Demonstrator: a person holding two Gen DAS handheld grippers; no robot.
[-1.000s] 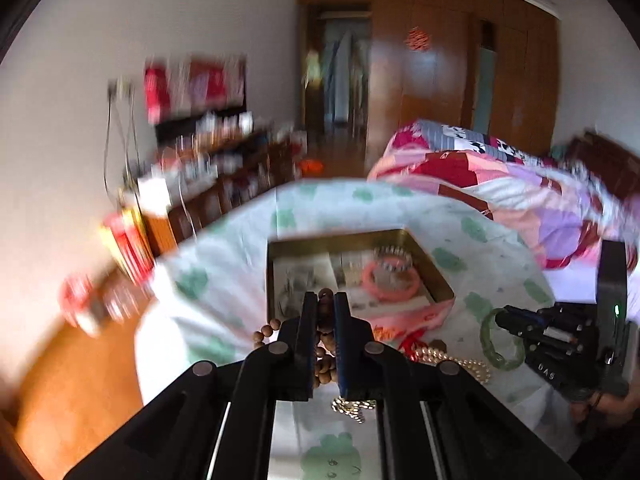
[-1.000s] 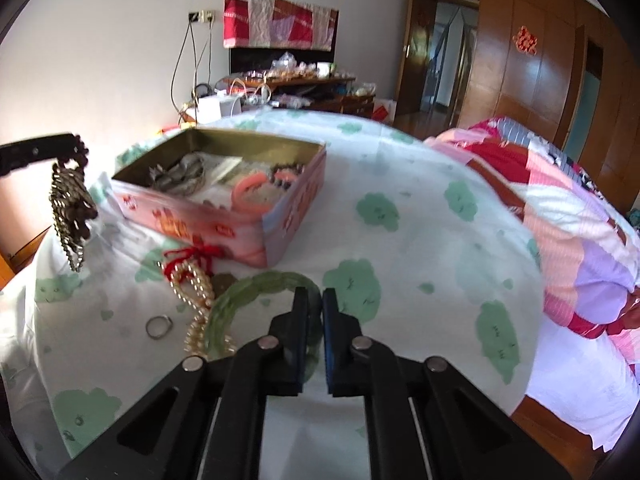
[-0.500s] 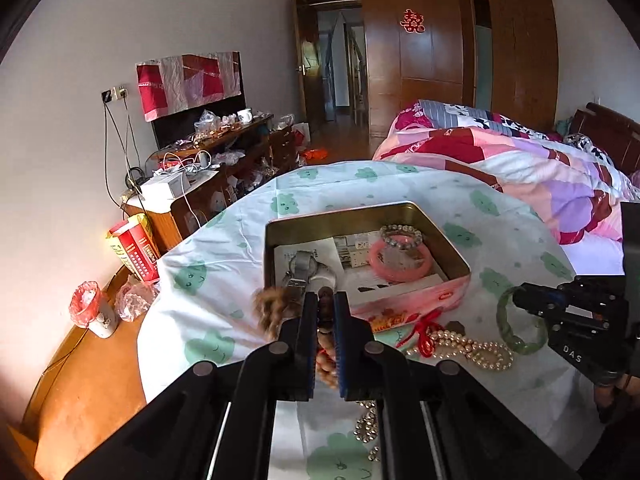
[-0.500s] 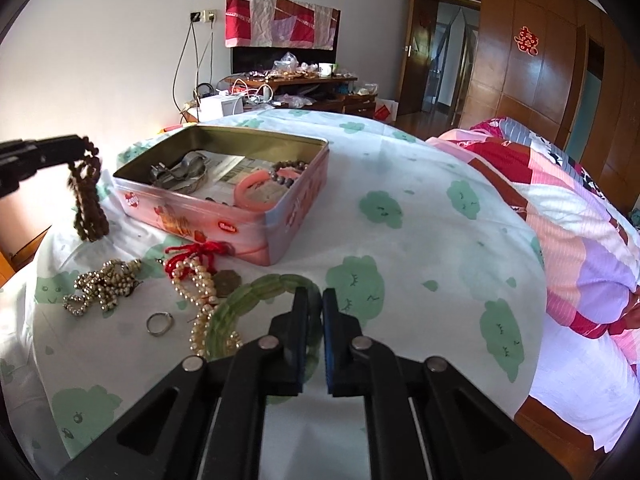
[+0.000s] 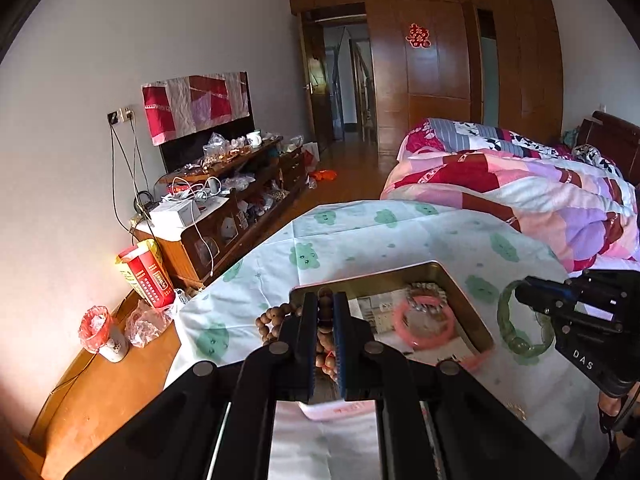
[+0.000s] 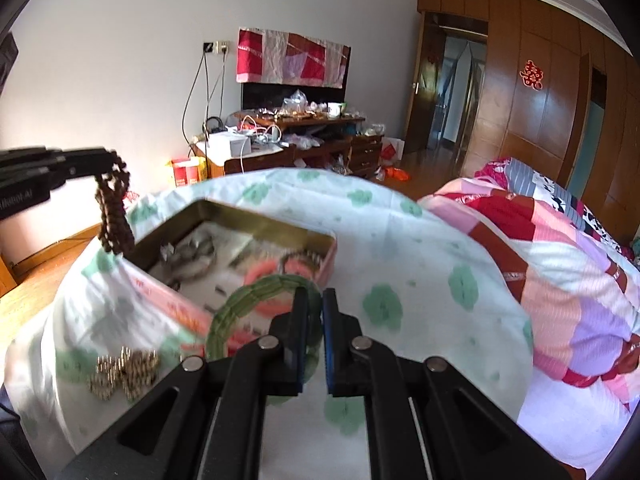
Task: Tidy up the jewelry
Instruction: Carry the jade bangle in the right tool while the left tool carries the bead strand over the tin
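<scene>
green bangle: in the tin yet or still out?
Out. The right gripper holds the green bangle clamped in the air, short of the tin; only the pink bangle and other pieces lie inside.

Brown wooden beads [image 5: 326, 312], green bangle [image 6: 256, 294], pink tin [image 6: 160, 296], green-blotched white cloth [image 6: 400, 248].

A low wooden cabinet [image 5: 224, 216] stands against the white wall, its top crowded with bags, cables and a white box [image 5: 180, 212]. Above the cabinet hangs a red patchwork cloth [image 5: 196, 106]. Beside its near end stand a red and yellow carton [image 5: 146, 274] and a cup lined with a red bag [image 5: 100, 332]. Across the floor from the cabinet lies a bed with a pink patchwork quilt [image 5: 520, 188].
</scene>
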